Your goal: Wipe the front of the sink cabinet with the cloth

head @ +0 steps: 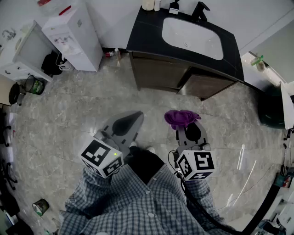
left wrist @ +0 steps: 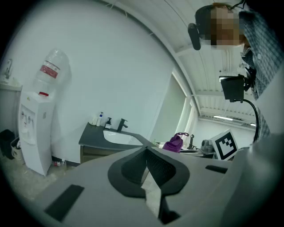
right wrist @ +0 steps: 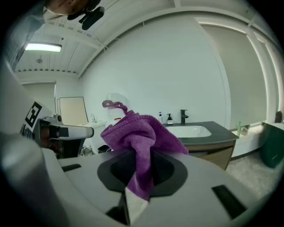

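Note:
The sink cabinet (head: 161, 73) stands ahead against the wall: brown wooden front, dark counter, white basin (head: 193, 37). It also shows in the left gripper view as a cabinet (left wrist: 93, 151) and in the right gripper view as a cabinet (right wrist: 212, 150). My right gripper (head: 183, 123) is shut on a bunched purple cloth (head: 181, 117), which fills the jaws as a cloth (right wrist: 138, 141). My left gripper (head: 134, 115) is shut with nothing in it (left wrist: 145, 153). Both hang over the floor, well short of the cabinet front.
A white water dispenser (head: 74, 36) stands left of the cabinet, with a white side unit (head: 20, 55) and a black bin (head: 33, 85) further left. Bottles and a black tap (head: 198, 11) sit on the counter. A dark green bin (head: 272, 109) is at right. Grey marble floor (head: 69, 114) lies between.

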Motion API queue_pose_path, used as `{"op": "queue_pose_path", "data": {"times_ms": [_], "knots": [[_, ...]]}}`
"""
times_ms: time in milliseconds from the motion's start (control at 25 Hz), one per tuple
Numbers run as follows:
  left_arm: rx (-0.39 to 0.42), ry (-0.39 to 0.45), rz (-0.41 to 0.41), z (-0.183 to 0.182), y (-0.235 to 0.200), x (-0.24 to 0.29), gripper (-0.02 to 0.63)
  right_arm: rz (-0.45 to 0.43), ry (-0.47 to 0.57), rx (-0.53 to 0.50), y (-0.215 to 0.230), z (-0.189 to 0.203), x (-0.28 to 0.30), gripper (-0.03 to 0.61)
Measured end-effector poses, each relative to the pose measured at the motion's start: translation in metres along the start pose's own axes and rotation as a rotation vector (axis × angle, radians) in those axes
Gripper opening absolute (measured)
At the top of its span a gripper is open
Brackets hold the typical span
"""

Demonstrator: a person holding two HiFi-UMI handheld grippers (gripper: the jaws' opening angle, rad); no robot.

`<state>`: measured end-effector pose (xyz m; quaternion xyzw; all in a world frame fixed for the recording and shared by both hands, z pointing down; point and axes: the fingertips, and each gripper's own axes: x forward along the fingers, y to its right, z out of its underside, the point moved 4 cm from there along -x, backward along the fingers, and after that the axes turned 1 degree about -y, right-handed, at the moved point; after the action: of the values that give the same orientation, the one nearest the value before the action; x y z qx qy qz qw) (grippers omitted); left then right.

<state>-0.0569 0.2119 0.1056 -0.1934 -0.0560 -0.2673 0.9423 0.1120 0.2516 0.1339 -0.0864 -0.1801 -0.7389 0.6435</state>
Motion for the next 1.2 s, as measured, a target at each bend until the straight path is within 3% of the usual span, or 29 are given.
{"op": "queue_pose_path", "data": {"times_ms": [640,1200], "knots": [[0.011,0.004,-0.035,0.005,0.017,0.005,0.011,-0.017,0.005,0.023,0.018,0.007,-0.012,0.074],[0.0,0.024,-0.126,0.019,0.036,-0.002,0.011,-0.054,-0.004,0.015,0.039,0.018,-0.023,0.074]]}}
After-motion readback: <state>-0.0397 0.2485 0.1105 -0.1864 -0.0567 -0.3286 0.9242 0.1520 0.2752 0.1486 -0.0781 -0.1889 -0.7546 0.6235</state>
